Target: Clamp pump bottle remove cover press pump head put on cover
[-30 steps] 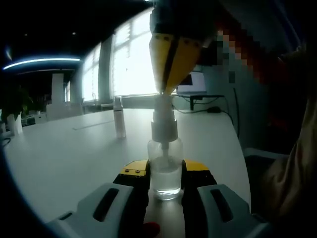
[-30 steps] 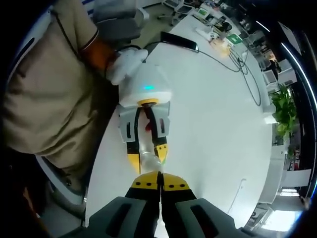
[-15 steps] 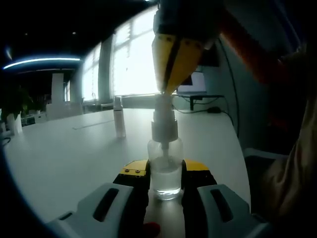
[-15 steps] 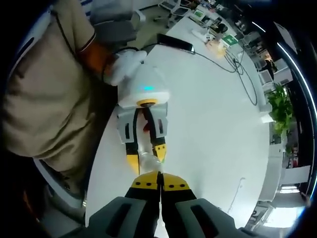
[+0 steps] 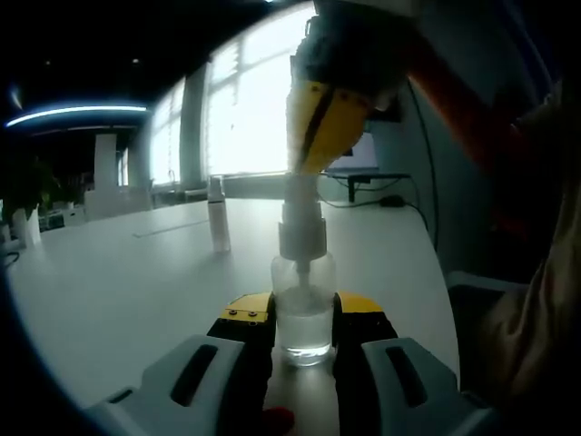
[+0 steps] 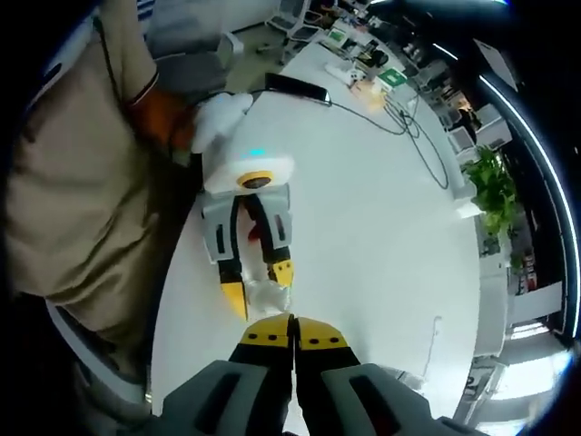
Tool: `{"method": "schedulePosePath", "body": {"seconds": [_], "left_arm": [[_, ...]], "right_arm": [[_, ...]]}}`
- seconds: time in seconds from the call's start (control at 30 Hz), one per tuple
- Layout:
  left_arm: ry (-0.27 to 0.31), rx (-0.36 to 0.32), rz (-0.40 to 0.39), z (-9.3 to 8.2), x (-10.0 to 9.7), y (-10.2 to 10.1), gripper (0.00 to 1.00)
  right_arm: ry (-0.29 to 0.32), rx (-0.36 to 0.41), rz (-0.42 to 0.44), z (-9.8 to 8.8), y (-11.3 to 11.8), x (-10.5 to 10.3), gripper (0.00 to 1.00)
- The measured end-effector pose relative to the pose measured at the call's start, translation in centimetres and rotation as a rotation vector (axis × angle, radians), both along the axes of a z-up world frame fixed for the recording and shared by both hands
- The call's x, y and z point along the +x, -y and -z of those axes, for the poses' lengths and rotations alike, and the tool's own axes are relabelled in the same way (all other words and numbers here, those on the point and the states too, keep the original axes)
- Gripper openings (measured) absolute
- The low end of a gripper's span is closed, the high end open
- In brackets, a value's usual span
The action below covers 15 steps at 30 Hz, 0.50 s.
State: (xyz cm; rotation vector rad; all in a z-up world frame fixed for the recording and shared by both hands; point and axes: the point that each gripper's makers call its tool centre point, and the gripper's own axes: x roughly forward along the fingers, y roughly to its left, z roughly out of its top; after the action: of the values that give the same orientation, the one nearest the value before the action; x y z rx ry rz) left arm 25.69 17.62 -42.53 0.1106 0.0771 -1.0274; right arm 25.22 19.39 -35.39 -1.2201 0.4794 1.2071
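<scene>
In the left gripper view, my left gripper [image 5: 304, 329] is closed on the pump bottle [image 5: 303, 309], its yellow-tipped jaws pressed against either side of the clear body. The bottle stands upright on the white desk [image 5: 118, 291], with a little clear liquid in its lower part. Above the body sits the white pump head [image 5: 300, 216]. My right gripper [image 5: 313, 163] comes down from above, its yellow jaws brought together to a point that touches the top of the pump head. Farther back on the desk, to the left and well apart from the bottle, the clear cover [image 5: 219, 216] stands upright by itself. Beyond it are bright windows [image 5: 245, 100] and, past the far edge of the desk, a monitor [image 5: 352, 154].

In the right gripper view, looking down, my right gripper [image 6: 292, 320] shows its two jaws shut tight against each other with no gap. Just past their tips is the top of the pump bottle [image 6: 263, 295], clamped between the jaws of the left gripper [image 6: 257, 286]. My gloved hand [image 6: 218, 116] holds that gripper's white housing. The desk [image 6: 381, 227] stretches away behind, with cables [image 6: 399, 118] and a potted plant [image 6: 490, 182] toward its far end.
</scene>
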Motion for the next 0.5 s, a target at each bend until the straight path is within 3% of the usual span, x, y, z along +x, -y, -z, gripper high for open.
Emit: {"method": "schedulePosePath", "body": {"seconds": [0.27, 0.5], "left_arm": [[0.001, 0.001, 0.001, 0.0, 0.0, 0.0, 0.15], [0.006, 0.004, 0.002, 0.0, -0.1, 0.1, 0.15]], "right_arm": [[0.051, 0.201, 0.092, -1.5, 0.7, 0.4, 0.00], [0.097, 0.299, 0.125, -1.6, 2.1, -0.1, 0.00]]}}
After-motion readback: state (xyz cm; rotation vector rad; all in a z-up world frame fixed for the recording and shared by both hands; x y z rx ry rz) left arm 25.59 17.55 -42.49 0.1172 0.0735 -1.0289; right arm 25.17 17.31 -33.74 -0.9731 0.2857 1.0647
